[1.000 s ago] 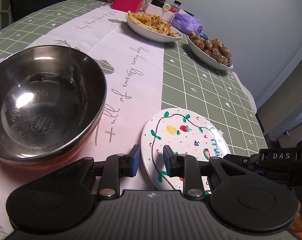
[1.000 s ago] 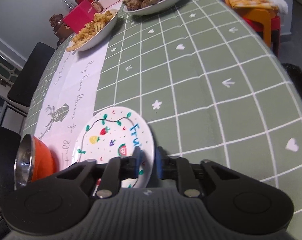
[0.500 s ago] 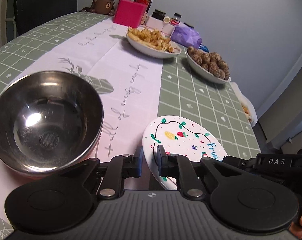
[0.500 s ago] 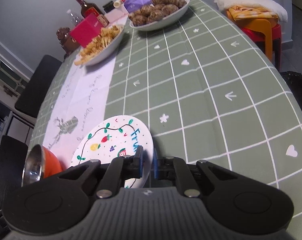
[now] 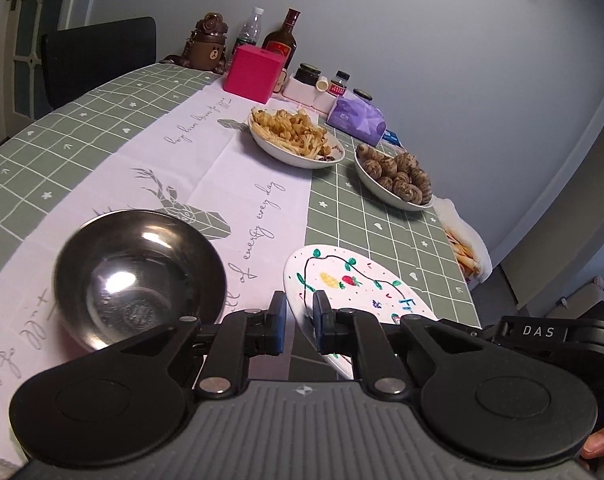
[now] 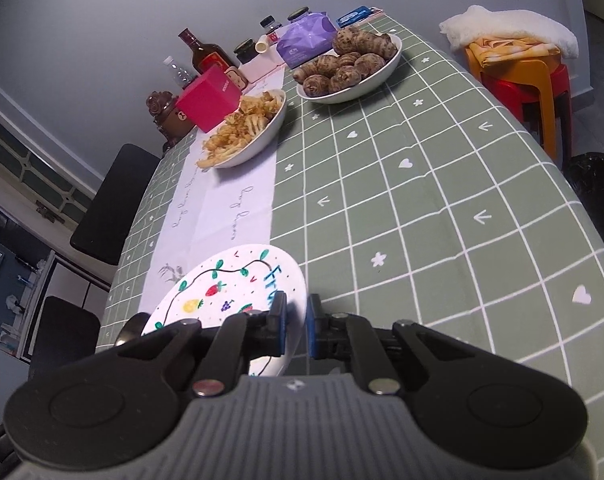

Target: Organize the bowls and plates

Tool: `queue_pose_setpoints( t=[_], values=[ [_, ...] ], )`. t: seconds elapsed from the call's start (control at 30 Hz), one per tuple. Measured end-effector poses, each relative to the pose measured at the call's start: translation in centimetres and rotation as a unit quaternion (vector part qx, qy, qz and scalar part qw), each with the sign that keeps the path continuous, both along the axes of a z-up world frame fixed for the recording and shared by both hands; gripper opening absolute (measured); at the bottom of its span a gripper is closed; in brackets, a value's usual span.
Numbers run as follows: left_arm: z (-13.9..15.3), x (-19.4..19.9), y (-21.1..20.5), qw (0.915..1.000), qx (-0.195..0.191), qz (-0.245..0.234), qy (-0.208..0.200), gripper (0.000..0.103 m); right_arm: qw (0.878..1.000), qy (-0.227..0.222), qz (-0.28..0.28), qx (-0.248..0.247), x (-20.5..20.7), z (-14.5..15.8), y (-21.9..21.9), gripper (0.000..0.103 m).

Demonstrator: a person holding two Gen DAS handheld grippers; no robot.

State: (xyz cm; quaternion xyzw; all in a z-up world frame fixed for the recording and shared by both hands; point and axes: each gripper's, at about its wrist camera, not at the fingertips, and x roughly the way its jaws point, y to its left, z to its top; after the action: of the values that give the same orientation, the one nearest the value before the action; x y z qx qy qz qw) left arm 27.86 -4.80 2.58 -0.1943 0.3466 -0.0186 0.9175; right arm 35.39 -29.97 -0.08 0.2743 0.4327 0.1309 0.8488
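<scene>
A white plate painted with fruit (image 5: 354, 280) (image 6: 230, 288) is held up off the table, tilted. My left gripper (image 5: 299, 322) is shut on its left rim. My right gripper (image 6: 296, 326) is shut on its right rim. A steel bowl with an orange outside (image 5: 138, 276) stands on the white runner to the left of the plate, below it; only a sliver of it shows in the right wrist view (image 6: 128, 330).
A bowl of fries (image 5: 296, 138) and a bowl of taro roots (image 5: 394, 180) stand further back. A pink box (image 5: 254, 72), bottles, jars and a purple packet (image 5: 358, 120) line the far end. Stools with cloth (image 6: 518, 64) stand beside the table's right edge.
Both grippers have closed onto the plate's rim and lifted it off the table. Both cameras have risen and tilted up. The steel bowl has not moved.
</scene>
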Motion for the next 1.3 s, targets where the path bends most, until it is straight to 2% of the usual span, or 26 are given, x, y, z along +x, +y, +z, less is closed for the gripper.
queue_pose_setpoints(
  t=[0.33, 0.6, 0.93, 1.1, 1.3],
  values=[
    [2.3, -5.7, 4.1, 0.9999, -0.009, 0.008, -0.004, 0.014, 1.000, -0.005, 0.023, -0.003, -5.5, 3.1, 3.9, 0.008],
    [3.0, -11.4, 7.9, 0.9996, -0.026, 0.005, -0.004, 0.014, 0.999, 0.000, 0.049, -0.008, -10.8, 3.9, 7.2, 0.008],
    [0.3, -16.3, 13.7, 0.9991, -0.038, 0.015, 0.016, 0.014, 0.995, 0.018, 0.098, -0.009, -16.5, 1.9, 12.2, 0.008],
    [-1.2, -17.6, 15.7, 0.9985, -0.045, 0.017, 0.025, 0.014, 0.994, 0.035, 0.107, -0.004, -17.8, -0.2, 14.2, 0.008],
    [-2.6, -18.9, 16.9, 0.9982, -0.031, 0.022, 0.046, 0.014, 0.989, 0.061, 0.136, -0.015, -18.5, -2.9, 16.2, 0.008]
  ],
)
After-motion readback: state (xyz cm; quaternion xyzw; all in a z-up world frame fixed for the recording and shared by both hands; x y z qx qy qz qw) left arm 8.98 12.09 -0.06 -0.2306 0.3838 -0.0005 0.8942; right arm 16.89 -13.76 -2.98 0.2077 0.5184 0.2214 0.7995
